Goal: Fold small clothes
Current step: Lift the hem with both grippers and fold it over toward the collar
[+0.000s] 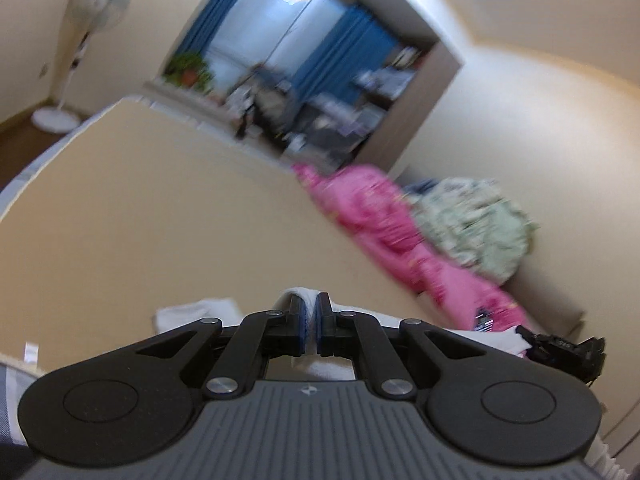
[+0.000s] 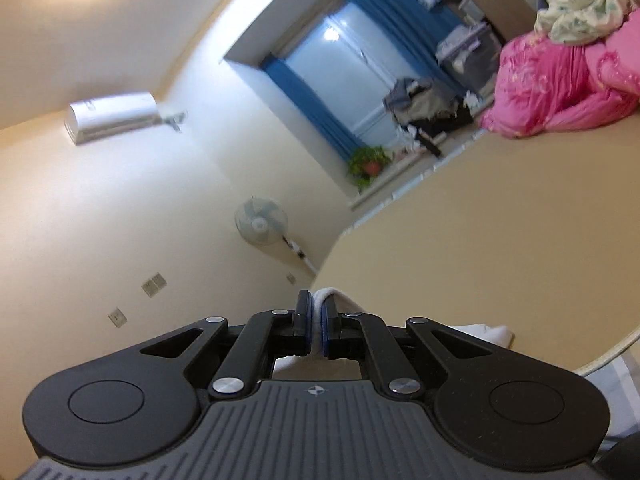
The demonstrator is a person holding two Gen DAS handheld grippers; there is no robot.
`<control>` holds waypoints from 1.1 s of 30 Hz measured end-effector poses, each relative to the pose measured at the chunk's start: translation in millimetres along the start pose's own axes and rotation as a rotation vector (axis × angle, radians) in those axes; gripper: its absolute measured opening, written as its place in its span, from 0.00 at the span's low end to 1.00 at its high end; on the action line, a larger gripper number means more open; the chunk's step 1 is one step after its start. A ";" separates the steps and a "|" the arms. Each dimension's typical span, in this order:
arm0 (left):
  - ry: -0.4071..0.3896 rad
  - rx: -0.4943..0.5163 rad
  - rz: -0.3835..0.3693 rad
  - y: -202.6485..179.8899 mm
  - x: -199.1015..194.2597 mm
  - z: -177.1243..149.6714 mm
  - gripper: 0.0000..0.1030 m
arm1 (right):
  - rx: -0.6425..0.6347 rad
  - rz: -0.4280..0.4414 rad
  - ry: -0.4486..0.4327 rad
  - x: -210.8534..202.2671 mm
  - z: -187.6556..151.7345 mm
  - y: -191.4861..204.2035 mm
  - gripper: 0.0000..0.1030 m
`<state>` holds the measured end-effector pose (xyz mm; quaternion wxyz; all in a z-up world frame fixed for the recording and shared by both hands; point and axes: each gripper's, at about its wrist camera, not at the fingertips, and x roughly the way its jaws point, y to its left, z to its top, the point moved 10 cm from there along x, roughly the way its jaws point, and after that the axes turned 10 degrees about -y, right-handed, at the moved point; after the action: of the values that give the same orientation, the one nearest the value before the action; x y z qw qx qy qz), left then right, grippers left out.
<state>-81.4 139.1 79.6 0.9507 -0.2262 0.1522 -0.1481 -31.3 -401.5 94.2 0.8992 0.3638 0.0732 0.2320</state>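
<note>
Pinching a white fold between nearly closed pads, the left gripper [image 1: 310, 322] holds one edge of the white garment [image 1: 192, 312], which lies at the near edge of the beige bed surface [image 1: 160, 208]. The right gripper [image 2: 316, 324] clamps a second fold of the same garment likewise, probably so both edges travel together for a fold. Count: two grippers, one white garment in hand. Farther right lie one pink quilt [image 1: 384, 216] and one green floral bundle [image 1: 472, 220], kept well apart from the work area. One fan [image 1: 98, 0] stands far left.
</note>
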 end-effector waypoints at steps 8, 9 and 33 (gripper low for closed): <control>0.271 -0.034 0.184 104.7 169.6 -38.8 0.05 | 0.065 -0.289 0.291 158.8 -56.2 -144.1 0.04; 0.307 -0.005 0.205 114.4 188.3 -45.2 0.05 | 0.037 -0.321 0.333 174.4 -63.3 -158.6 0.04; 0.413 -0.054 0.369 216.0 185.2 -76.8 0.48 | -0.200 -0.498 0.561 176.4 -117.5 -200.7 0.25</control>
<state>105.7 229.0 -129.6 0.9040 -0.1848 0.3855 -0.0114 162.0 -371.6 -122.5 0.9041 0.1676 0.3792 0.1031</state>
